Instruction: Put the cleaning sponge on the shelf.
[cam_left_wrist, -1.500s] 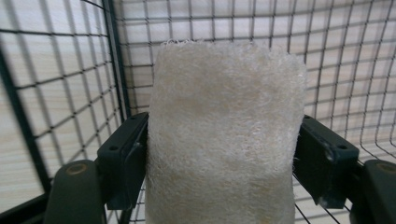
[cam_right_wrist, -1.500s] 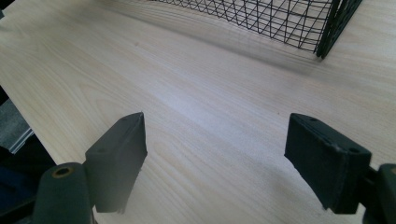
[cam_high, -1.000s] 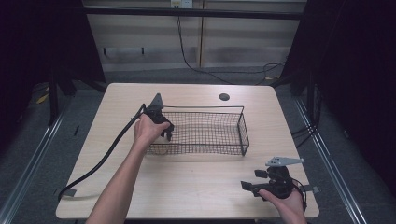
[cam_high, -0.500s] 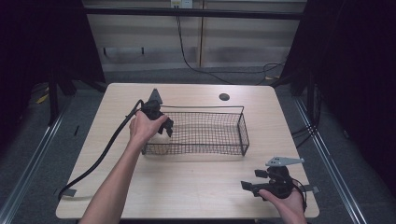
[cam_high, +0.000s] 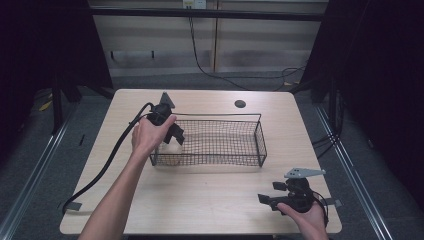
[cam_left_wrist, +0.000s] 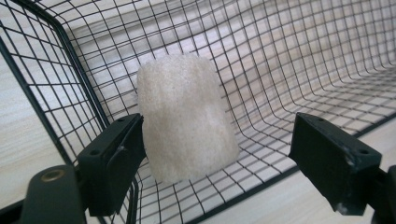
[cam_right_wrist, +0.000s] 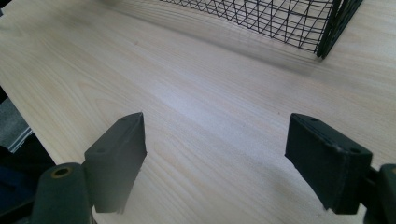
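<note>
A black wire basket (cam_high: 220, 116) stands in the middle of the table. Inside its left end, in the left gripper view, a white foam block (cam_left_wrist: 184, 116) leans on the mesh (cam_left_wrist: 303, 56). My left gripper (cam_left_wrist: 219, 149) is open around it: the block rests against the left jaw and a wide gap separates it from the right jaw. From above, the left gripper (cam_high: 172, 136) reaches over the basket's left wall. My right gripper (cam_high: 267, 199) sits near the table's front right corner, open (cam_right_wrist: 217, 158) over bare wood, with the basket's corner (cam_right_wrist: 327, 28) ahead.
A thick black cable (cam_high: 107, 160) trails from the left gripper off the table's front left. A round black grommet (cam_high: 240, 104) sits near the far edge. Dark floor and metal rails surround the table.
The left hand and its gripper have shifted slightly toward the far side at the basket's left end. The right gripper has stayed in place.
</note>
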